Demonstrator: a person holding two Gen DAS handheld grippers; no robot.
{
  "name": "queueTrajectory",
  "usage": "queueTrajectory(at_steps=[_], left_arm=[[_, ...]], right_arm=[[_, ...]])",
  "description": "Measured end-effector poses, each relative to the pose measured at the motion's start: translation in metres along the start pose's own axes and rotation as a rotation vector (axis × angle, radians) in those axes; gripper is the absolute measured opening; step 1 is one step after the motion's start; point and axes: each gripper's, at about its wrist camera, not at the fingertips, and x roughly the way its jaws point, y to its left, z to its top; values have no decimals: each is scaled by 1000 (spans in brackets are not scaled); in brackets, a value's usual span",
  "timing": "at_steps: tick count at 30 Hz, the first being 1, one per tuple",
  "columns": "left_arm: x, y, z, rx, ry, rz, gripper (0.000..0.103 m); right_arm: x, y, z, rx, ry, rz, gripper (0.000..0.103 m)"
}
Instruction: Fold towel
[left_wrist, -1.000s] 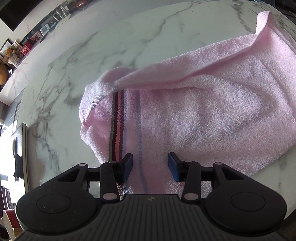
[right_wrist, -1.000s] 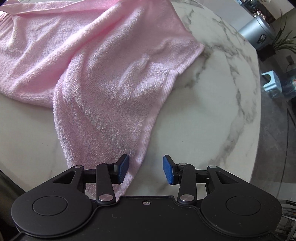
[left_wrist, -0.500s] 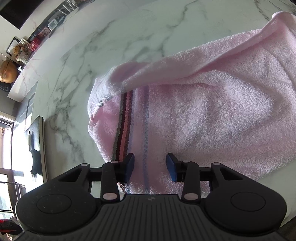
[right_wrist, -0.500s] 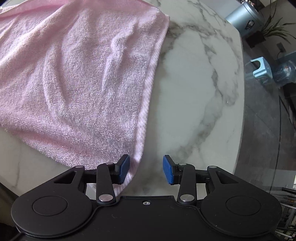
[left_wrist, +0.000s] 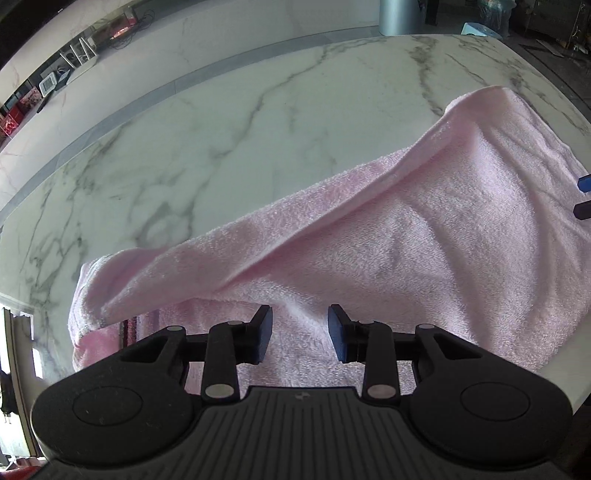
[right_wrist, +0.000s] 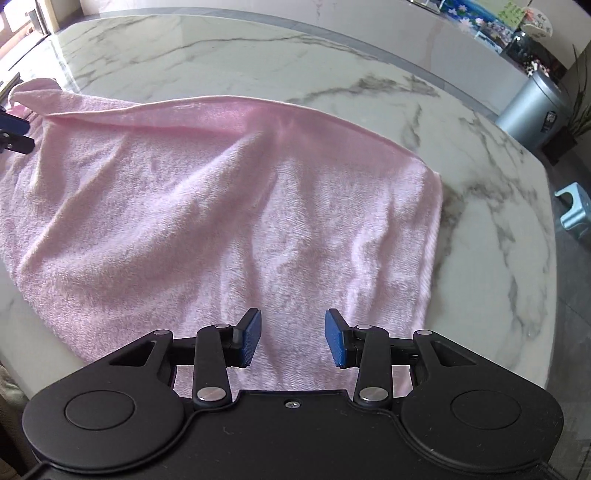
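Right wrist: towel (right_wrist: 221, 206) on marble table (right_wrist: 480, 155)

pink towel (right_wrist: 229, 206), rumpled, flat on marble

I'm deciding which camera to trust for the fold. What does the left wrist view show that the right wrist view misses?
Left wrist only: the dark striped band at the towel's end, under a folded-over flap.
Right wrist only: the grey metal bin and the small blue stool.
Both: the pink terry towel on the white marble table, and both hand-held grippers open.
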Motion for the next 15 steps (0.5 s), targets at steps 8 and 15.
queueTrajectory(at_steps=[8, 15], left_arm=[[17, -15, -6, -28, 19, -25, 29], [15, -27, -18, -39, 22, -82, 29]], right_arm=[[9, 32, -10, -87, 9, 62, 37], [-3, 57, -33, -160, 50, 99, 38]])
